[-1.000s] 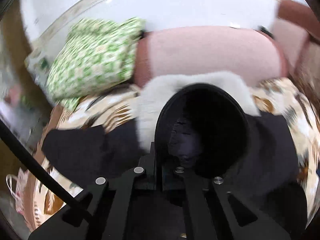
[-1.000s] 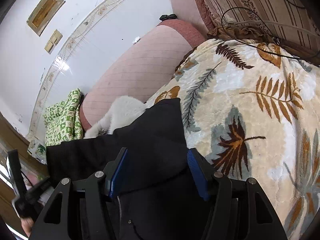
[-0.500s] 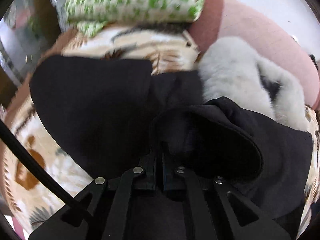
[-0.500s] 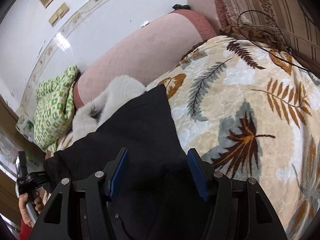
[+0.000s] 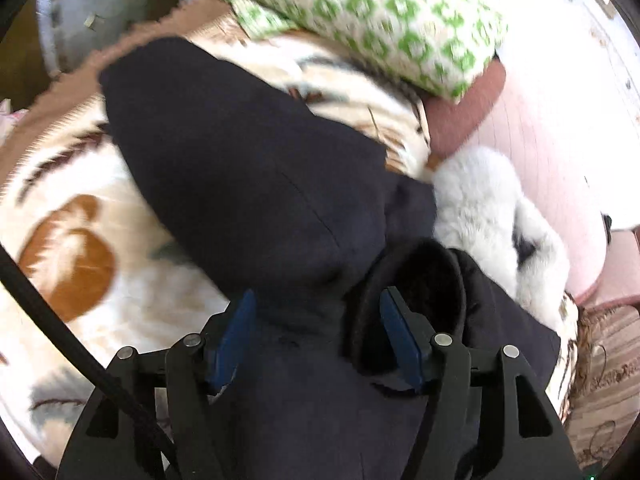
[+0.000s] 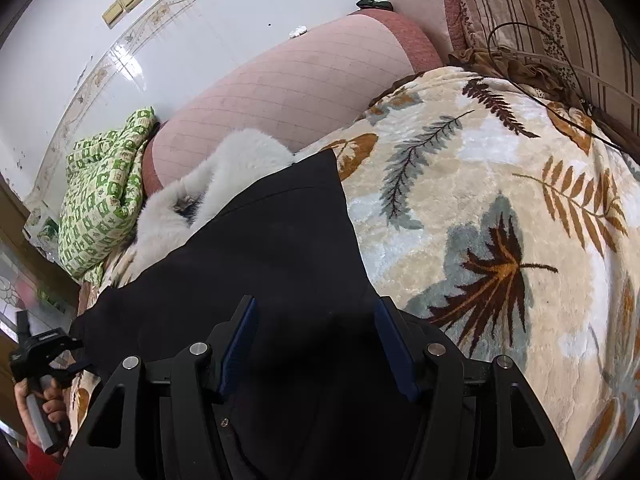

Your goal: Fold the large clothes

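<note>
- A black coat (image 5: 248,184) with a white fur collar (image 5: 492,216) lies spread on a bed, on top of a cream blanket (image 6: 500,208) printed with brown and grey leaves; one sleeve (image 5: 192,120) is folded across the body, its dark cuff opening (image 5: 424,280) facing the left camera.
- No brand, label or readable writing shows on the coat or anywhere else.
- The collar rests against a pink bolster (image 6: 288,92) that runs along a white wall (image 6: 200,4); a green-and-white patterned pillow (image 6: 104,196) lies beside it.
- Striped, flowered bedding (image 6: 540,12) sits at the far end, with a thin cable (image 6: 560,52) trailing over it.
- The left gripper (image 5: 316,300) points steeply down over the sleeve, its jaws just opened and now apart; cloth lies below and between the blue pads (image 5: 236,336), and they do not press on it.
- The right gripper (image 6: 314,308) hovers over the coat's body, jaws apart, nothing clamped.
- In the right view, the person's left hand (image 6: 44,412) grips the left gripper's handle at the bed's edge, a red sleeve (image 6: 40,460) showing.
</note>
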A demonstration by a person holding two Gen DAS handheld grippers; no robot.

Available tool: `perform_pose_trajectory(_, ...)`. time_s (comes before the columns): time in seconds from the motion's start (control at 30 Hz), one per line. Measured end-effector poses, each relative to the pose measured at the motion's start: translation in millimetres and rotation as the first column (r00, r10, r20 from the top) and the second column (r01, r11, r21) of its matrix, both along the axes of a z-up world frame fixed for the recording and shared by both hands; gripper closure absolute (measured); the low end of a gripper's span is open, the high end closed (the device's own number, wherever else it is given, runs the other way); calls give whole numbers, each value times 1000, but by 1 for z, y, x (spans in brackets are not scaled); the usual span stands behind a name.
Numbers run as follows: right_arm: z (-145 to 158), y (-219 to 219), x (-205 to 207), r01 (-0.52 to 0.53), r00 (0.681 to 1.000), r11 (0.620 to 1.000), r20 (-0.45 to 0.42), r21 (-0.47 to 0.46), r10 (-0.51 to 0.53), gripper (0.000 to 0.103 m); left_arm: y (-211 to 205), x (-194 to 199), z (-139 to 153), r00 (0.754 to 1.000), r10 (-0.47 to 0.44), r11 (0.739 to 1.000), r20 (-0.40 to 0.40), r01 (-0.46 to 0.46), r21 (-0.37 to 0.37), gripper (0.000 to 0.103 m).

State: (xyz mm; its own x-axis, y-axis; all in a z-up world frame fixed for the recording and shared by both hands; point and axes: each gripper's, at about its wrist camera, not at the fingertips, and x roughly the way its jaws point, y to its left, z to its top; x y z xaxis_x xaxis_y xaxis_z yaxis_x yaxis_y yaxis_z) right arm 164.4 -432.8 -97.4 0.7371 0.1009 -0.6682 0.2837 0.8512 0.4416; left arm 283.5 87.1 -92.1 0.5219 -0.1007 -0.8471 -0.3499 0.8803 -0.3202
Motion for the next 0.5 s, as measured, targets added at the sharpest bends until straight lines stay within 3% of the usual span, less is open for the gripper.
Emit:
perform_pose_trajectory(0.1, 1, 5, 0, -5, 1000, 1000, 3, -8, 6, 38, -9, -5, 16, 999, -37, 998, 22, 35, 58, 39)
perform_pose_trajectory(0.27, -2, 19, 4, -29, 999, 999, -15, -38, 29, 38, -67, 3, 27, 980, -185, 974, 69, 174, 142, 39)
perform_pose_trajectory(0.37, -6, 20, 6, -38, 999, 998, -32, -41, 36, 38, -96, 14, 14, 967, -252, 955, 50, 240, 174, 39)
perform_pose_trajectory(0.5, -12, 15, 8, -32, 998, 999, -51, -10, 32, 38, -107, 35, -27, 972, -230, 935, -40, 232, 267, 40)
